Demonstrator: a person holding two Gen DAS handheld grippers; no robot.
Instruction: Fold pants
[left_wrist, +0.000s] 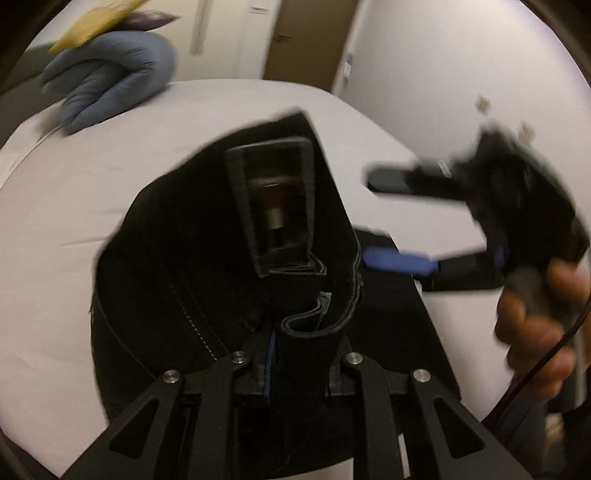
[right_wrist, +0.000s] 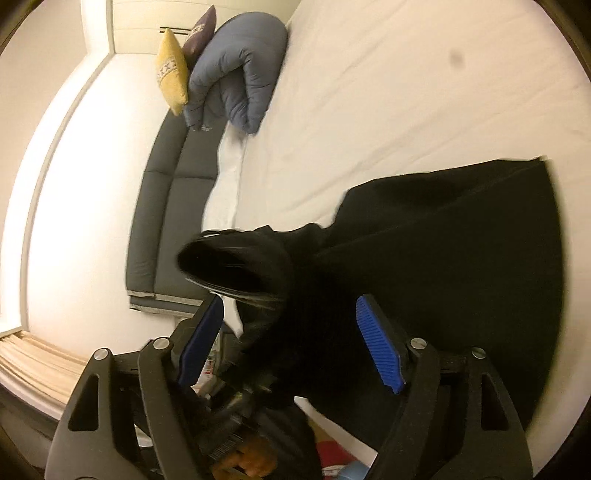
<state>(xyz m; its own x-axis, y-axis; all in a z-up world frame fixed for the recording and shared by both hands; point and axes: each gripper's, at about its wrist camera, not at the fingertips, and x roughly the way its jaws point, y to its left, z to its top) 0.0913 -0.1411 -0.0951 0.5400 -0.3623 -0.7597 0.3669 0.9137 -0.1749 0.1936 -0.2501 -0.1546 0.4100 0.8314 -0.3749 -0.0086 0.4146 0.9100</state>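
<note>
Black pants (left_wrist: 192, 258) lie on a white bed (left_wrist: 66, 192). My left gripper (left_wrist: 295, 365) is shut on the pants' waistband, which stands bunched up with a belt loop and a button in front of the lens. My right gripper (left_wrist: 369, 218) shows at the right of the left wrist view, open, with its blue pad (left_wrist: 399, 260) over the fabric's edge. In the right wrist view the right gripper (right_wrist: 291, 314) is open above the black pants (right_wrist: 461, 266), holding nothing; the raised waistband and the left gripper body sit just ahead of it.
A rolled grey-blue duvet (right_wrist: 240, 77) with a yellow cushion (right_wrist: 170, 72) and a purple cushion (right_wrist: 201, 35) lies at the bed's far end. A grey upholstered headboard panel (right_wrist: 166, 206) runs along the bed's side. A doorway and white walls stand beyond.
</note>
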